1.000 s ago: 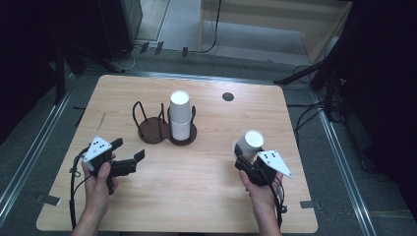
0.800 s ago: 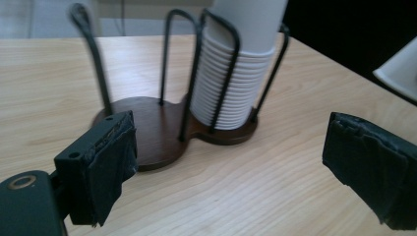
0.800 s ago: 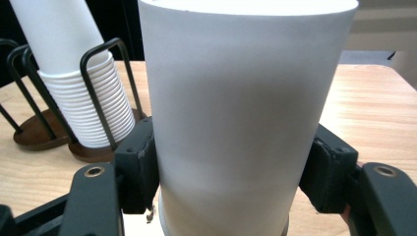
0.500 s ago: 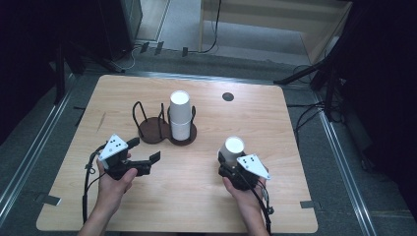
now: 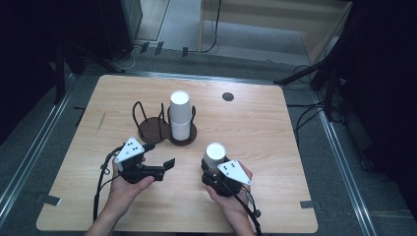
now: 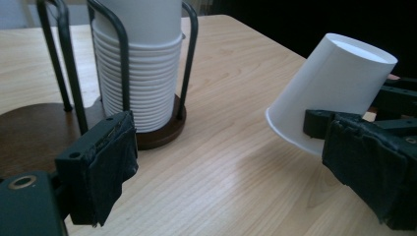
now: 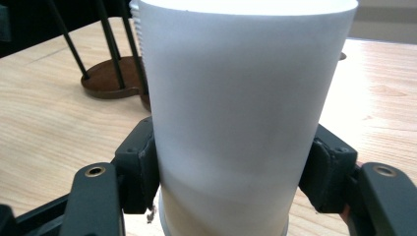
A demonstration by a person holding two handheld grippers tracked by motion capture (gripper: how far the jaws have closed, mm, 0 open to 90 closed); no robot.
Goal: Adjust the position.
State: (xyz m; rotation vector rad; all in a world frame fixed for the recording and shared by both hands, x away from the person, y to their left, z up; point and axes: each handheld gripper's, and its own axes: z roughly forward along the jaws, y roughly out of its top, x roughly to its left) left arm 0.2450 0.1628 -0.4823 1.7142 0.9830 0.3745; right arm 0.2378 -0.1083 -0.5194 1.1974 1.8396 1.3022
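High view frames show what has shifted: the right hand-held gripper (image 5: 215, 169), with its white paper cup (image 5: 215, 153), has come in from the table's right side toward the middle and a little lower, while the left hand-held gripper (image 5: 160, 160) has moved rightward to meet it. The two now sit near each other at the front of the table (image 5: 275, 196), just in front of the cup holder (image 5: 152, 129), a dark two-bay wire stand whose right bay holds a tall stack of cups (image 5: 180, 115) and whose left bay stands bare. That closing-in suggests a hand-over or a two-handed job on the cup, perhaps pulling nested cups apart, though that is only a judgement. In the right gripper view the cup is upside down, its closed base uppermost, and both pads (image 7: 140, 169) press its wall just above the rim, so the right jaws are clamped on it. In the left gripper view the left jaws stand wide apart with nothing between them; the cup (image 6: 329, 93) hangs tilted just beyond the right-hand jaw, clear of the table.
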